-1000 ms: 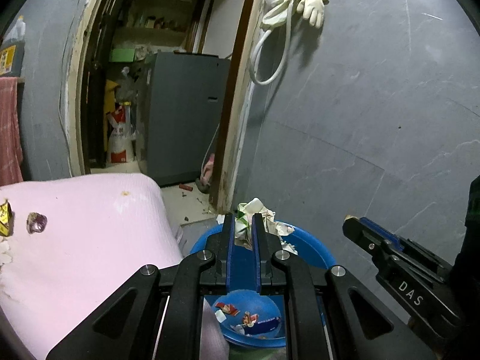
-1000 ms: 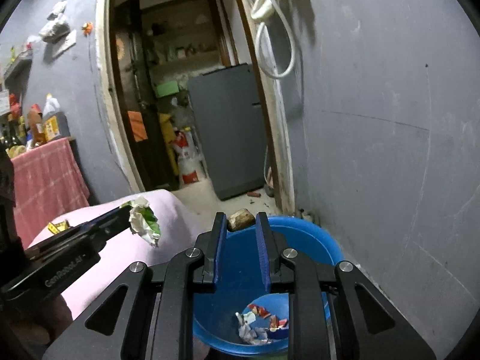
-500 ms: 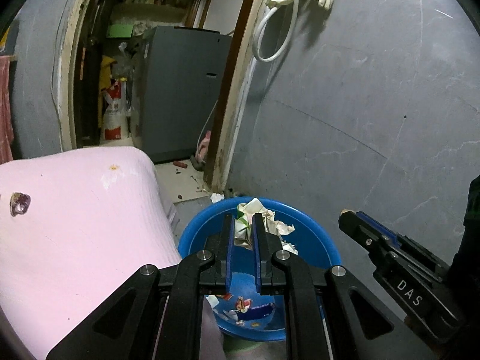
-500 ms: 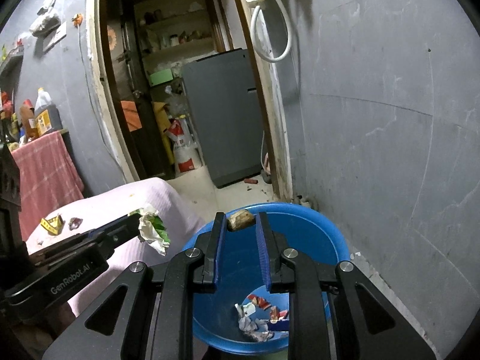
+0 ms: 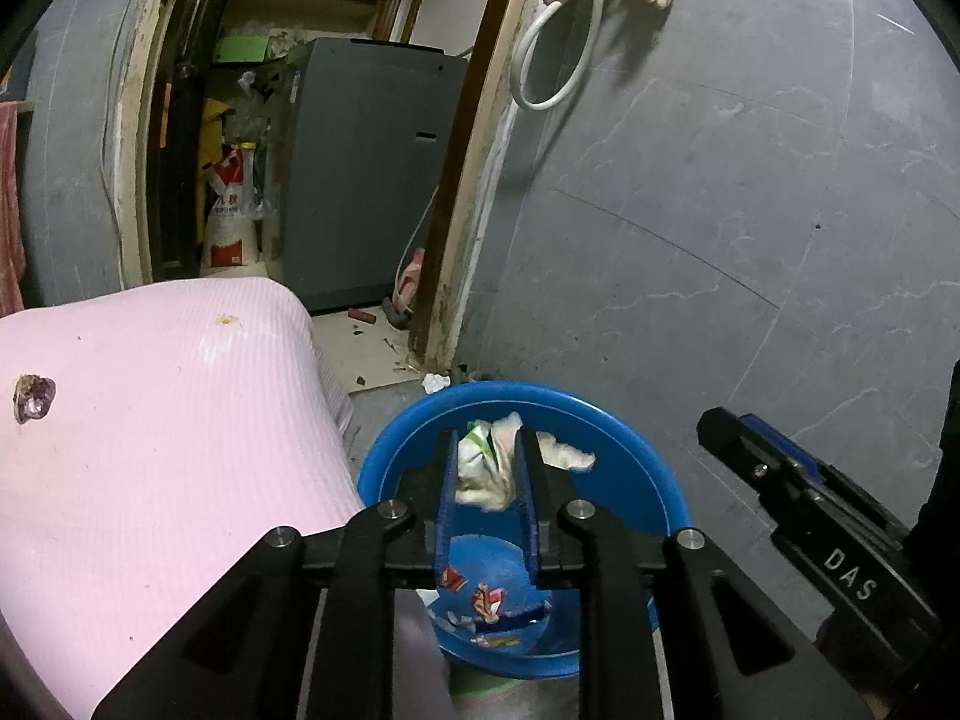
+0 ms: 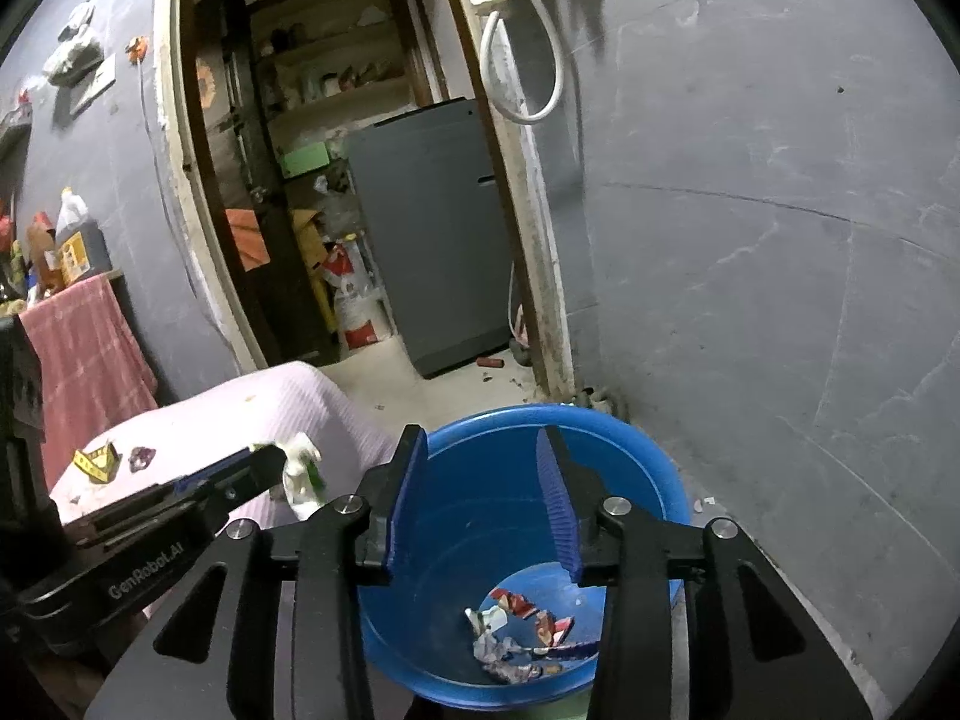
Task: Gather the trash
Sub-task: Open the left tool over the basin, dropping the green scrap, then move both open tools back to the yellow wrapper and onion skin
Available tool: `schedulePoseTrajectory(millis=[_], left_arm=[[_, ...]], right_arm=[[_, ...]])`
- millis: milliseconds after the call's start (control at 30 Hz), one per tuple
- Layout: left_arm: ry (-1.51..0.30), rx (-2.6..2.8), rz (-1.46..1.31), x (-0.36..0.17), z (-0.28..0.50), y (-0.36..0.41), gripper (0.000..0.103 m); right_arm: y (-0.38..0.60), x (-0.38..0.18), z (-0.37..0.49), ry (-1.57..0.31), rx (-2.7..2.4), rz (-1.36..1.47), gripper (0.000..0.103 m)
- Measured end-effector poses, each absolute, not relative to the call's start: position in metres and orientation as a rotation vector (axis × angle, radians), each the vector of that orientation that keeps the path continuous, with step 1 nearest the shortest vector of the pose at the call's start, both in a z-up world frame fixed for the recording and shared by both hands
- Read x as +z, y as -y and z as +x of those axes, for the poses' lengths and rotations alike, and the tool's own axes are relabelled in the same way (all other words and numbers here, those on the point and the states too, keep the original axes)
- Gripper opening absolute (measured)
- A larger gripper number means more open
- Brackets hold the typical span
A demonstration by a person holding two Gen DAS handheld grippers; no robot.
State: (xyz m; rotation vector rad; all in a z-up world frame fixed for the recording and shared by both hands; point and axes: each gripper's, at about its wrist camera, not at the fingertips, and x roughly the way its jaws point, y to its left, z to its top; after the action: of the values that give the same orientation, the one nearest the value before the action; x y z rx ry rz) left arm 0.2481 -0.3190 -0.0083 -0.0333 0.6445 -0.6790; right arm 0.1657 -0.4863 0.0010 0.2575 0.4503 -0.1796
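My left hand-held gripper point(image 5: 486, 480) hangs over the blue basin point(image 5: 636, 438), jaws easing apart with the crumpled white-green wrapper point(image 5: 480, 471) between the pads. My right hand-held gripper point(image 6: 486, 498) is opening too, nothing between its pads, over the same basin; more wrappers point(image 6: 522, 636) lie at its bottom.

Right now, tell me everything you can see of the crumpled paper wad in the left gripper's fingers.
The crumpled paper wad is white to cream with a green printed patch near its top, creased like a wrapper or tissue. It sits between the blue ribbed fingers of the left gripper, whose jaws are opening, with a loose flap spilling past the right finger. It hangs over the blue basin, above the trash on its bottom, touching nothing but the fingers.
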Motion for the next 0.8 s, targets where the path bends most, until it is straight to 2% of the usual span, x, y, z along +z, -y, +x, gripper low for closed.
schedulePoseTrajectory(millis=[67, 200, 333, 367, 433, 567, 633, 667, 700, 800], left_arm=[[-0.645, -0.676, -0.032, -0.009, 0.249, 0.319, 0.018], [-0.636, -0.668, -0.053, -0.008, 0.249, 0.312, 0.033], [-0.626, -0.647, -0.076, -0.002, 0.246, 0.303, 0.037], [-0.622, -0.634, -0.075, 0.0, 0.245, 0.3, 0.04], [-0.61, -0.609, -0.08, 0.005, 0.243, 0.293, 0.056], [-0.568, -0.569, -0.094, 0.019, 0.239, 0.271, 0.061], [-0.545, -0.532, -0.104, 0.026, 0.236, 0.258, 0.088], [-0.526, -0.511, -0.116, 0.03, 0.234, 0.249, 0.095], [-0.493, -0.483, -0.135, 0.034, 0.23, 0.239, 0.1], [-0.42, -0.427, -0.159, 0.044, 0.22, 0.216, 0.101]], right_arm=[[0.486, 0.003, 0.164, -0.436, -0.19, 0.254, 0.046], [0.487, 0.005, 0.161, -0.414, -0.2, 0.254, 0.052], [0.484, 0.009, 0.158, -0.388, -0.188, 0.243, 0.075], [0.483, 0.012, 0.155, -0.369, -0.188, 0.238, 0.076], [0.482, 0.016, 0.152, -0.349, -0.187, 0.229, 0.077], [0.478, 0.022, 0.146, -0.296, -0.178, 0.226, 0.085], [0.476, 0.024, 0.144, -0.277, -0.17, 0.226, 0.091], [0.473, 0.026, 0.143, -0.262, -0.162, 0.223, 0.098], [0.47, 0.028, 0.143, -0.252, -0.158, 0.221, 0.102], [0.456, 0.037, 0.138, -0.17, -0.12, 0.204, 0.103]])
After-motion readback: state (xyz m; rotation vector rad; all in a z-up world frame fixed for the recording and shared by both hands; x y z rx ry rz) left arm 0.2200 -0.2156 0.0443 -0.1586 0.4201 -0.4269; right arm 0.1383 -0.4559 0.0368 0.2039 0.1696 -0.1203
